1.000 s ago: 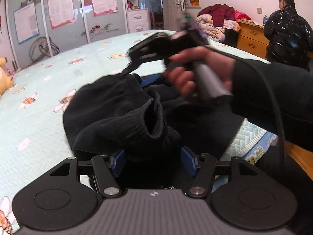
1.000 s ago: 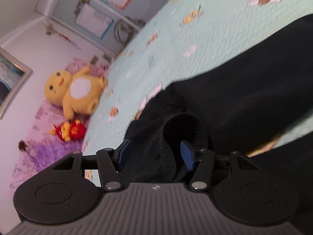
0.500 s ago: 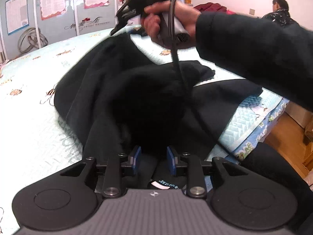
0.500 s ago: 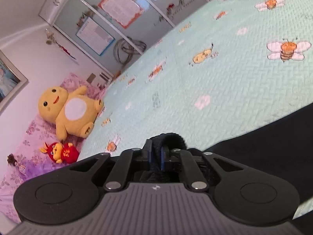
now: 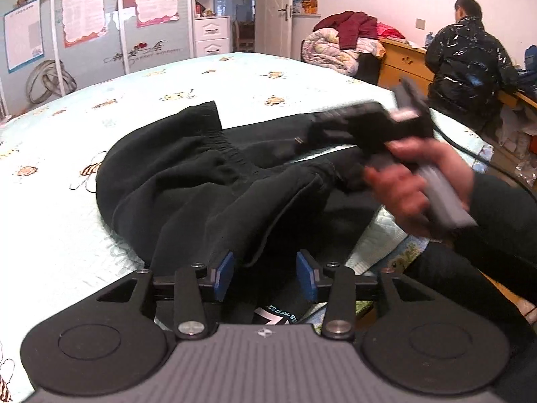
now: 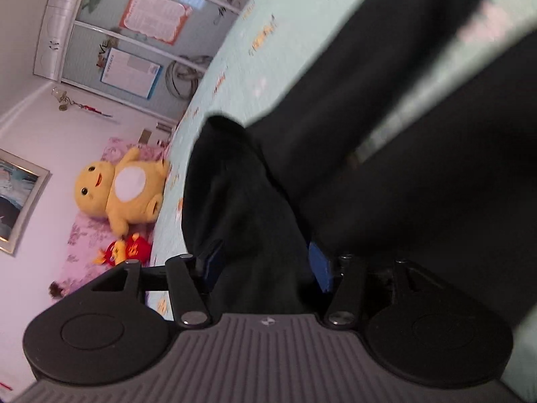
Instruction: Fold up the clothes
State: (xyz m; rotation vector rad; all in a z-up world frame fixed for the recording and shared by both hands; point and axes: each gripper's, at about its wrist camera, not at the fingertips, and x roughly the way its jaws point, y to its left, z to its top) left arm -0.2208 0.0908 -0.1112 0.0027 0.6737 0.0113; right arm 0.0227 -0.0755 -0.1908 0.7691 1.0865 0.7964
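Observation:
A pair of black sweatpants lies bunched on the pale green bed quilt, its elastic waistband on top. My left gripper is at the garment's near edge with its jaws opening. The cloth brushes the left pad and lies loose below the gap. A hand holds my right gripper, blurred, low over the pants on the right. In the right wrist view the right gripper has its jaws opening, and a fold of the black sweatpants stands loose between the blue pads.
The bed's near right edge drops to a wooden floor. A person in a shiny black jacket sits at a wooden desk at the back right, beside a heap of bedding. A yellow plush toy sits on pink bedding at the head end.
The right gripper came down from high over the far side to low on the right, and the lifted cloth now lies on the pile. Both grippers' pads stand wider apart than half a second ago.

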